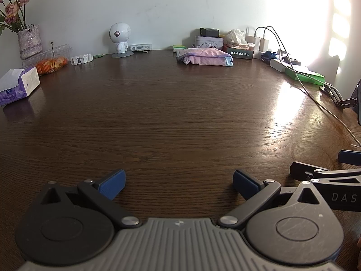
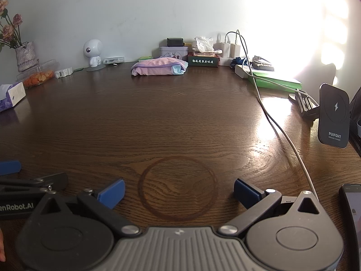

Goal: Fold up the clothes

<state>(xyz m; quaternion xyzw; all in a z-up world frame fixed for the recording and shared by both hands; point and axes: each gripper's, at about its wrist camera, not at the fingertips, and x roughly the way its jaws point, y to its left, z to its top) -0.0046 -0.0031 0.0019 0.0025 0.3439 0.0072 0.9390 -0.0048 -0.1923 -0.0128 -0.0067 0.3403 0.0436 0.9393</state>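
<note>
A folded pink garment with light blue and purple trim (image 1: 204, 57) (image 2: 159, 67) lies at the far side of the dark wooden table (image 1: 171, 113) (image 2: 158, 117), in front of a tin. My left gripper (image 1: 179, 181) stands open low over the near table edge, nothing between its blue pads. My right gripper (image 2: 179, 190) is open too, empty, above a round ring stain (image 2: 178, 187). Both are far from the garment. Each gripper's side shows at the edge of the other's view.
Along the back wall stand a vase of roses (image 1: 29, 41), a tissue box (image 1: 19, 84), a plastic box with orange contents (image 1: 50, 62), a white robot figure (image 1: 120, 39), a tin (image 1: 208, 41) and chargers. A white cable (image 2: 279, 126), a green book (image 2: 274, 80), a wireless charger stand (image 2: 334, 118) and a phone (image 2: 353, 214) crowd the right.
</note>
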